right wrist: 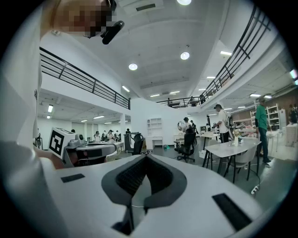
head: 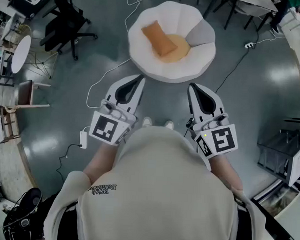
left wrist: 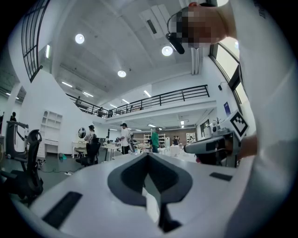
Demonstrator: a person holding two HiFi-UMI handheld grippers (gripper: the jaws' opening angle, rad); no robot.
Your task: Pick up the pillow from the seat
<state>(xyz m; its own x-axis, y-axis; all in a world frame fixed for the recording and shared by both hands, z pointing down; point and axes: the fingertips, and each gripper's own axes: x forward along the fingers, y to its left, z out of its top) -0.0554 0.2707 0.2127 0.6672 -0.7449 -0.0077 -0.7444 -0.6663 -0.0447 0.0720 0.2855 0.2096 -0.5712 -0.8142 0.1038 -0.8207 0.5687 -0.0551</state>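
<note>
An orange pillow (head: 159, 38) lies on the seat of a round white petal-shaped chair (head: 143, 61) at the top of the head view, beside a grey cushion (head: 200, 33). My left gripper (head: 140, 78) and right gripper (head: 191, 86) are held in front of the person's chest, short of the chair and apart from it. Both have their jaws together with nothing between them. The gripper views look level across a large hall; in them the left gripper (left wrist: 148, 155) and right gripper (right wrist: 145, 157) show closed tips, and neither pillow nor chair appears.
A white cable and power strip (head: 83, 138) lie on the grey floor at the left. A black office chair (head: 67, 22) and small tables (head: 19, 54) stand at the far left. A metal rack (head: 289, 149) is at the right. People and desks (right wrist: 230, 148) fill the hall.
</note>
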